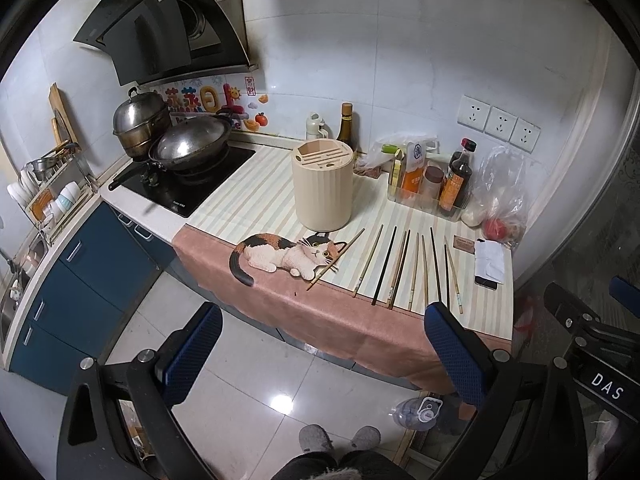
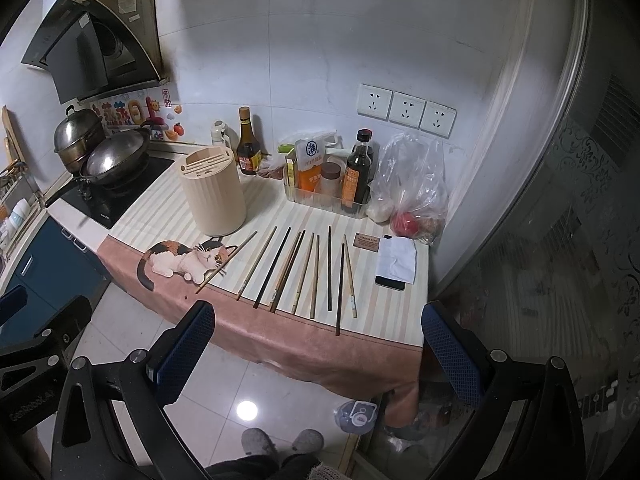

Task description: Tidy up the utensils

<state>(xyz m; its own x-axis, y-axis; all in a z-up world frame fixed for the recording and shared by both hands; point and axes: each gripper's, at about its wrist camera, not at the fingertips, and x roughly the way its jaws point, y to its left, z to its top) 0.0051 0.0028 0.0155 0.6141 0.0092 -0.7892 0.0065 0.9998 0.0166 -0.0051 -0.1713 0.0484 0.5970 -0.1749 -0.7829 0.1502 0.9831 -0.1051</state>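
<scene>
Both tongs, left [image 1: 324, 354] and right [image 2: 318, 352], wide open, empty; dish rack [image 1: 52, 196] only in left view

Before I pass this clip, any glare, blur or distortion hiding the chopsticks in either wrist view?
Left wrist: strong fisheye bending, black corners; lamp glare on the floor only; chopsticks sharp. Right wrist: same distortion, floor glare; chopsticks clear; glass door dim with reflections.

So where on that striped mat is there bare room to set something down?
Bare mat left of the cream holder, toward the cooktop. A narrower strip lies between the chopsticks and the condiment tray. The right end, by the phone and bags, is crowded.
</scene>
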